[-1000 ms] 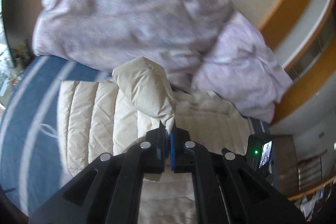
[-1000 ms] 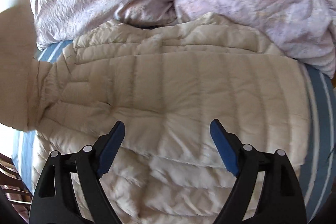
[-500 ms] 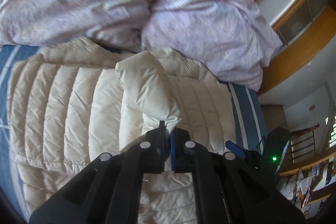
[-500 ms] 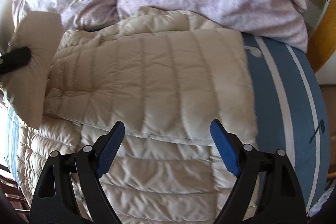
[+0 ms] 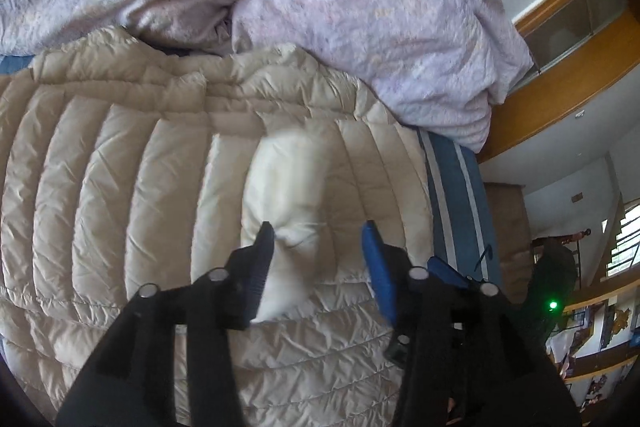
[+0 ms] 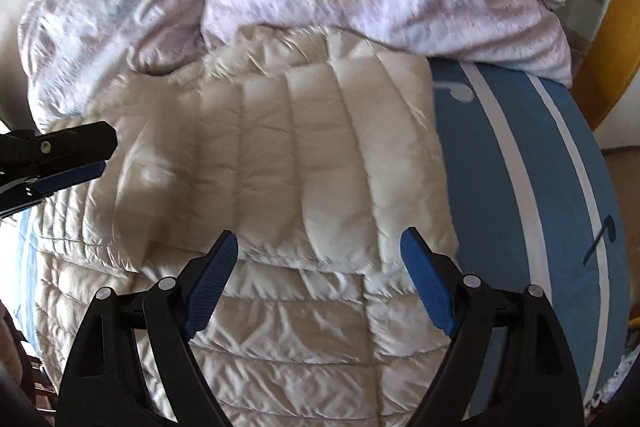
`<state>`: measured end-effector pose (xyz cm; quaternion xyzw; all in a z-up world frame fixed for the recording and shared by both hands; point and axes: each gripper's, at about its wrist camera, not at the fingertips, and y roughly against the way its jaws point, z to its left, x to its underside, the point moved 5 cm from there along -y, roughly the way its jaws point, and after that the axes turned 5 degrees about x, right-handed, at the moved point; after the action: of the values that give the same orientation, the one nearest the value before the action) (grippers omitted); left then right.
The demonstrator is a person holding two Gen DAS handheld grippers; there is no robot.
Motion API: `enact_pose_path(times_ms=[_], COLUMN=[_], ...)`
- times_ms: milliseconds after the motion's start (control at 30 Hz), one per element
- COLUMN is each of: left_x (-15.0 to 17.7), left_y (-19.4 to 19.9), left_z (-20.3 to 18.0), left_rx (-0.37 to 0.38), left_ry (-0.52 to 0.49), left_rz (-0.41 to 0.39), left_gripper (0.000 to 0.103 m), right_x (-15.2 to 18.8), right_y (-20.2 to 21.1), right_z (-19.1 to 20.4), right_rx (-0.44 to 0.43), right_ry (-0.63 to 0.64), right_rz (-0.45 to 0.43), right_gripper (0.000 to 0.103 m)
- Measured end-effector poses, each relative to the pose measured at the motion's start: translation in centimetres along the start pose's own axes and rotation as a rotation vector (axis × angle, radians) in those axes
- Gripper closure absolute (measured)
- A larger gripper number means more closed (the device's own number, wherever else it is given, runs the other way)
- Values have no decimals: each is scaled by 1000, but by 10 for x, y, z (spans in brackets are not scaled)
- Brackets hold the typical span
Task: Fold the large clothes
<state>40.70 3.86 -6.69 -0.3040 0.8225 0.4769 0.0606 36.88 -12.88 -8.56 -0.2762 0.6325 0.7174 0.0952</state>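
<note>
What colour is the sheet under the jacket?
Blue sheet with white stripes and music notes, clearest in the right wrist view.

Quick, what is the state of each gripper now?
Left gripper: jaws have just been opening; the jacket sleeve lies loose between them.
Right gripper: open, empty, above the jacket.

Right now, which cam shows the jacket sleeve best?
Left wrist: the sleeve lies, blurred, on the cream puffer jacket between the left gripper jaws, which have just been opening. Right wrist shows only the jacket body beside that gripper; I can't pick out the sleeve.
</note>
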Motion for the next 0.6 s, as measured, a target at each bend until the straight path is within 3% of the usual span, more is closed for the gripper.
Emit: enact_pose_path(times_ms=[100,133,167,333,600], left_x=[-7,-9,-11,-11,4], left_y=[13,18,22,33,35], left_z=[11,18,26,64,114], left_rx=[-19,-40,-72,-251,-358], left_ry=[4,0,-6,-37,-2], left_rz=[-25,-36,-46,-54,-16], left_gripper=[49,49,49,49,49], right_x=[-9,-11,-13,-15,-12], right_y=[9,11,13,8,-19], right_z=[15,19,27,62,94], right_rx=[-49,-64,-89,-167,-170], right_ry=[14,18,24,76,120], right_rz=[-32,-38,-44,-36,14], right_gripper=[29,37,47,69,83])
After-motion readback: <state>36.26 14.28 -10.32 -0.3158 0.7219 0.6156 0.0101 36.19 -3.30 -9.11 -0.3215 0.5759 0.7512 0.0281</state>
